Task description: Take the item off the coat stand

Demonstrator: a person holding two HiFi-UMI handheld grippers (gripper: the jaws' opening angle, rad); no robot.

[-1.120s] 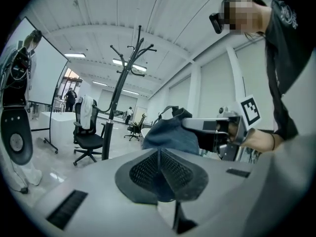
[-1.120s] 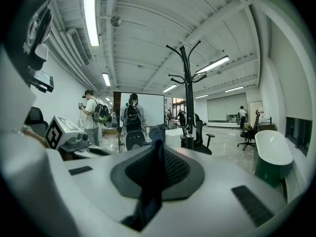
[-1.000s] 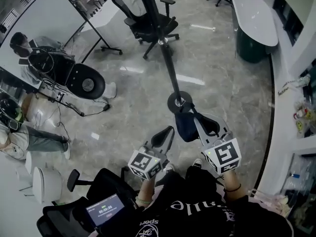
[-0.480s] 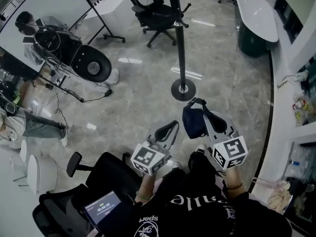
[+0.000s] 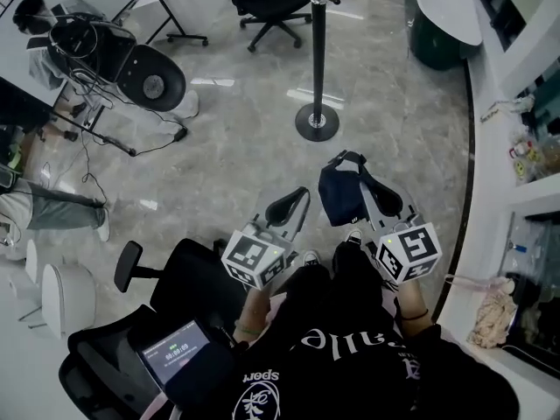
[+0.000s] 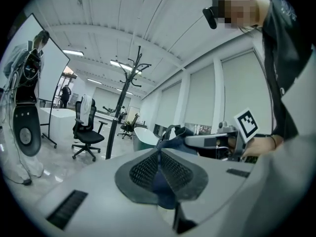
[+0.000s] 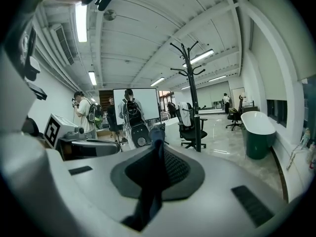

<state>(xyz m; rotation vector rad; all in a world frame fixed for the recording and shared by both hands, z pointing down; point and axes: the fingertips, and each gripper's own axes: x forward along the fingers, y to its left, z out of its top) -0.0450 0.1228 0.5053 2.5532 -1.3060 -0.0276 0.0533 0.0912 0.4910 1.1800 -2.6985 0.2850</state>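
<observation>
Our right fingers [image 5: 374,201] were clamped tight on the dark blue cap [image 5: 339,198]. It hung clear of the coat stand [image 5: 317,51], over the floor [image 5: 219,156] near its base. Left fingers [image 5: 290,208] were pressed together, holding nothing.

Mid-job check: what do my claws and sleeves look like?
Left claw and right claw match: grey bodies, black textured pads, each carrying a white cube with black square markers. The top is black with white lettering; a dark band circles the right wrist.
</observation>
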